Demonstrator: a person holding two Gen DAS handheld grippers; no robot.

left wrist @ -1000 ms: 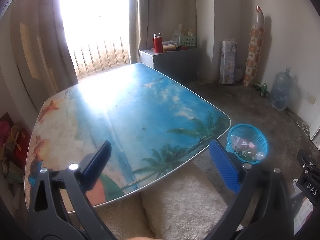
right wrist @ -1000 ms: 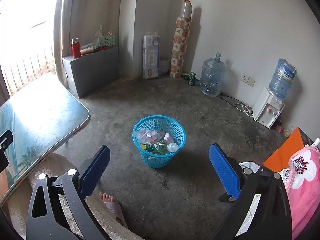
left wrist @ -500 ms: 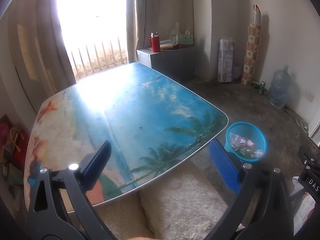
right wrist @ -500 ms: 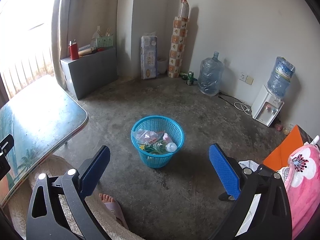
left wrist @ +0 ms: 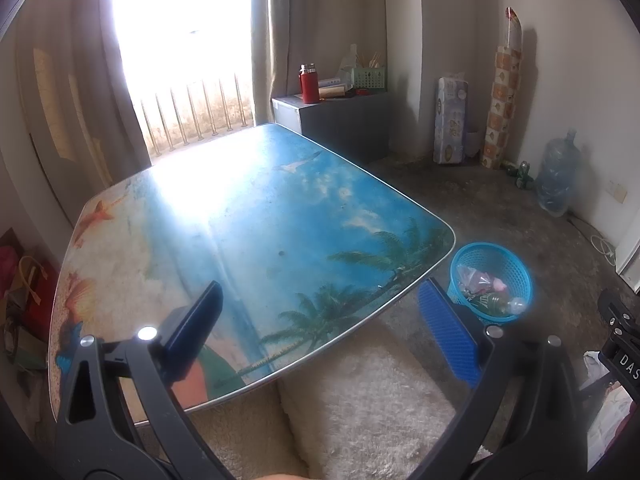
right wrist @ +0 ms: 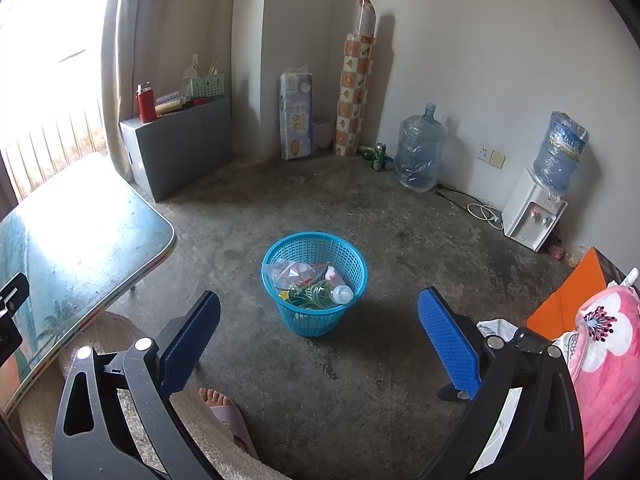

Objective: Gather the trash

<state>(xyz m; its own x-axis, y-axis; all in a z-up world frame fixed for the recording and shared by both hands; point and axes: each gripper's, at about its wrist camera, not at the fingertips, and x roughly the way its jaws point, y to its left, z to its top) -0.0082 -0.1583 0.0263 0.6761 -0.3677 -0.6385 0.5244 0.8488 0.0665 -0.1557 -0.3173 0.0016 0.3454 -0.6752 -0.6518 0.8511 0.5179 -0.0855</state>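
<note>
A blue mesh trash basket (right wrist: 315,280) stands on the concrete floor, holding a plastic bottle (right wrist: 326,294), a clear bag and other trash. It also shows in the left wrist view (left wrist: 491,282), just right of the table corner. My right gripper (right wrist: 319,344) is open and empty, held above the floor in front of the basket. My left gripper (left wrist: 320,332) is open and empty over the near edge of the beach-print table (left wrist: 248,240). The table top shows no loose items.
A cream fluffy rug (left wrist: 360,412) lies under the table edge. My bare foot (right wrist: 218,402) is on it. A grey cabinet (right wrist: 180,144), water jug (right wrist: 418,156), water dispenser (right wrist: 536,216) and green cans (right wrist: 378,156) line the walls. A pink blanket (right wrist: 604,356) is at right.
Both views have shifted slightly; the basket sits a little lower and nearer the left gripper's right finger in the left wrist view. Both grippers stay open and empty.
</note>
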